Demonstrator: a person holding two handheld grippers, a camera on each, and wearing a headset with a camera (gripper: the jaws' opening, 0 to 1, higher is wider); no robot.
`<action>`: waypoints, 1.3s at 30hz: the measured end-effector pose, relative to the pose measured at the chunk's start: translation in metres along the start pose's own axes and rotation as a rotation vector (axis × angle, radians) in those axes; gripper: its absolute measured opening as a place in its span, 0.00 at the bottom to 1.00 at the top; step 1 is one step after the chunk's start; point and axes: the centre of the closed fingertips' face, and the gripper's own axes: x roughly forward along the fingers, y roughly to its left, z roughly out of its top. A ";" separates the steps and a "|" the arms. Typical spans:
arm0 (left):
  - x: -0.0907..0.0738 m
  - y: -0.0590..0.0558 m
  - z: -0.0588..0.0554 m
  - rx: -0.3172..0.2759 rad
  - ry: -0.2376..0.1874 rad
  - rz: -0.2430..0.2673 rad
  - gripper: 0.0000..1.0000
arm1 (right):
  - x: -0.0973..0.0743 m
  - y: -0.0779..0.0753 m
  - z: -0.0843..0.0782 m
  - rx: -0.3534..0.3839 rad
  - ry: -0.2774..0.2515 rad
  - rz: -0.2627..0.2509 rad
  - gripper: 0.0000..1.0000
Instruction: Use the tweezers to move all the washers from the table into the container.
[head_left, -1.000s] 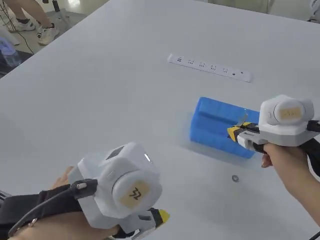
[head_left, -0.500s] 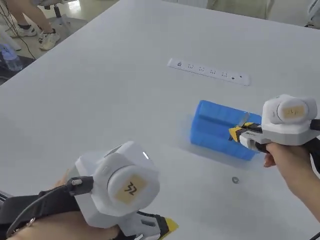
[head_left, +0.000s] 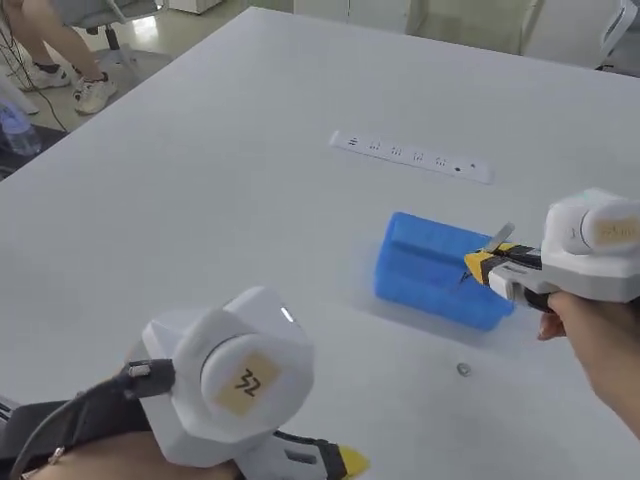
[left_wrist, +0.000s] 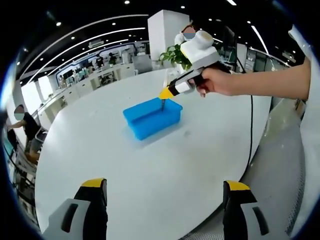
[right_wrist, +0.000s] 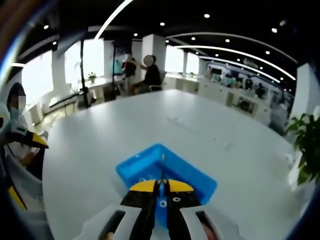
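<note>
Item count in the head view: one container (head_left: 430, 262), one loose washer (head_left: 463, 370), one pair of tweezers (head_left: 499, 237), one power strip (head_left: 410, 157), two grippers.

Container: blue plastic, rectangular with rounded corners, open top. It sits on the smooth white table (head_left: 200, 200) at 3 o'clock from the view centre.

Washer: small grey metal ring, lying flat on the table at 6 o'clock from the container, near it but apart from it.

Power strip: long, flat and white, with one row of sockets. It lies at 12 o'clock from the container, well apart.

Right gripper (right_wrist: 162, 187): the yellow-tipped jaws are closed together on the tweezers, a thin grey metal pair projecting forward between them. The tweezer tips point down inside the container's open top. Whether the tips carry a washer cannot be told.

Left gripper (left_wrist: 164, 187): white body, black jaws with yellow tips. The jaws stand wide apart with nothing between them. It is held low at 7 o'clock in the head view, well apart from the container, and faces the container and the right gripper across the table.
</note>
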 end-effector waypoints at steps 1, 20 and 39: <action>-0.001 -0.001 0.002 -0.006 -0.009 -0.009 0.99 | -0.004 -0.001 0.003 0.001 -0.011 -0.001 0.03; -0.019 -0.001 0.042 -0.144 -0.214 -0.028 0.99 | -0.049 0.018 0.015 0.034 -0.082 0.005 0.03; -0.029 0.001 0.059 -0.244 -0.347 -0.037 0.99 | -0.041 0.047 -0.062 0.092 0.080 0.066 0.03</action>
